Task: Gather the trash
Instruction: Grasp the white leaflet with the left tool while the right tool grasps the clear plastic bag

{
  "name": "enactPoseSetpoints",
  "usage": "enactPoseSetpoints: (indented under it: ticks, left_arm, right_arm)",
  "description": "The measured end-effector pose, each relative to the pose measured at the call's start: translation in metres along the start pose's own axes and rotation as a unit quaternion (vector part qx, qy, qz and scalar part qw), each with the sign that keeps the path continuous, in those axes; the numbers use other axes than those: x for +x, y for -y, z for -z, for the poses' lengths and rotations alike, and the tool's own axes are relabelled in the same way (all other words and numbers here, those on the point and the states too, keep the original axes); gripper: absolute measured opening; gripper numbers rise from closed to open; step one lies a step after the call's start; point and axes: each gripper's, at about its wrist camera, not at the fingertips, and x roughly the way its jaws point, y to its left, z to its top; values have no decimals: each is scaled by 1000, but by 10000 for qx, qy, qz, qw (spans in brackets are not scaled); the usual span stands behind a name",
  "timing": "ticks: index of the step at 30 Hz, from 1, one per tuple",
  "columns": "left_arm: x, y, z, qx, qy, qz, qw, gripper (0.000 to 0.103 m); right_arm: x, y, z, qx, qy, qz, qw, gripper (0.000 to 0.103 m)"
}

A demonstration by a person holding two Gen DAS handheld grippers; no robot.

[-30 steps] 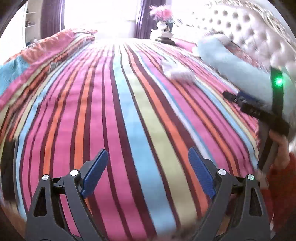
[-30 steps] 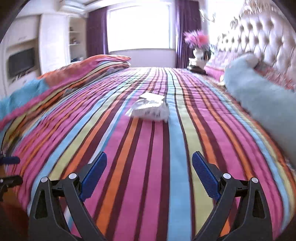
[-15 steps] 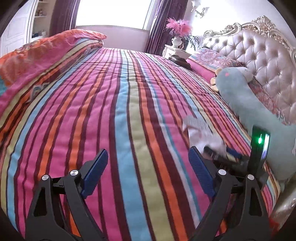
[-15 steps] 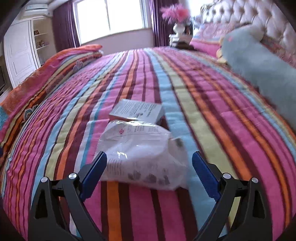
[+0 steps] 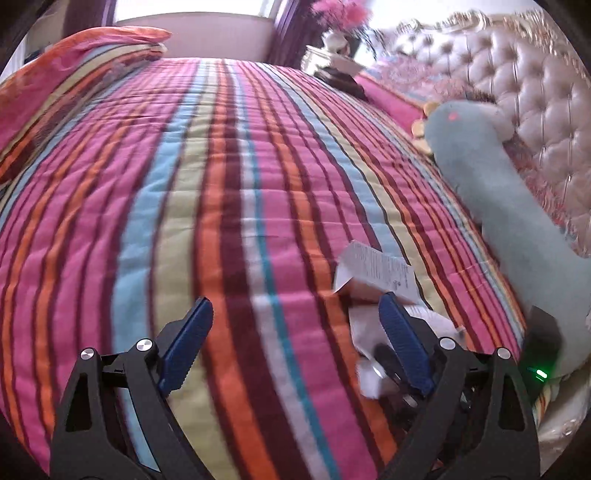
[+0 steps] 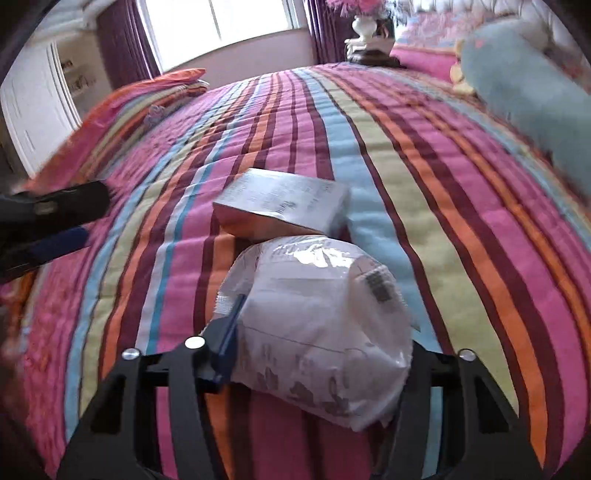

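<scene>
A white plastic bag [image 6: 321, 325] lies on the striped bedspread [image 6: 424, 206]. My right gripper [image 6: 317, 332] is around it; the left blue pad [image 6: 227, 343] presses its side and the right pad is hidden behind the bag. A small cardboard box [image 6: 284, 205] lies just beyond the bag. In the left wrist view the box [image 5: 376, 271] and the bag [image 5: 369, 350] show at the lower right, partly behind my left gripper's right finger. My left gripper [image 5: 295, 339] is open and empty above the bedspread [image 5: 221, 203].
A long teal plush toy [image 5: 491, 199] lies along the right by the tufted headboard [image 5: 546, 103]. A folded striped quilt [image 5: 74, 70] lies at the far left. A nightstand with a flower vase [image 6: 365, 29] stands beyond the bed.
My right gripper has moved forward onto the white bag and its jaws have closed in on it. My left gripper has moved closer to the box and bag.
</scene>
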Motion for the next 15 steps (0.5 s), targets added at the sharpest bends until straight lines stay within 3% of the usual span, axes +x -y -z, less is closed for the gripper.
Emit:
enactPoseSetpoints:
  ticks: [2,7,11,15]
  left_arm:
    - [16,14,-4,138,-87,21,9999,89]
    - [42,47,-4,382,-37,-301,9988,89]
    - [53,77,-3,937,133,-609,9936,89]
    - [66,101,-2,1451,55,-755,9865,92]
  right_arm:
    - [-11,7,7,-222,-139,9,9997,48]
    - [-20,49,9,456,-28,-151,9988,47]
    - [-19,48,9,436,-6,-204,9988,47]
    - [-20,47,11,426,19,-199,9989,47]
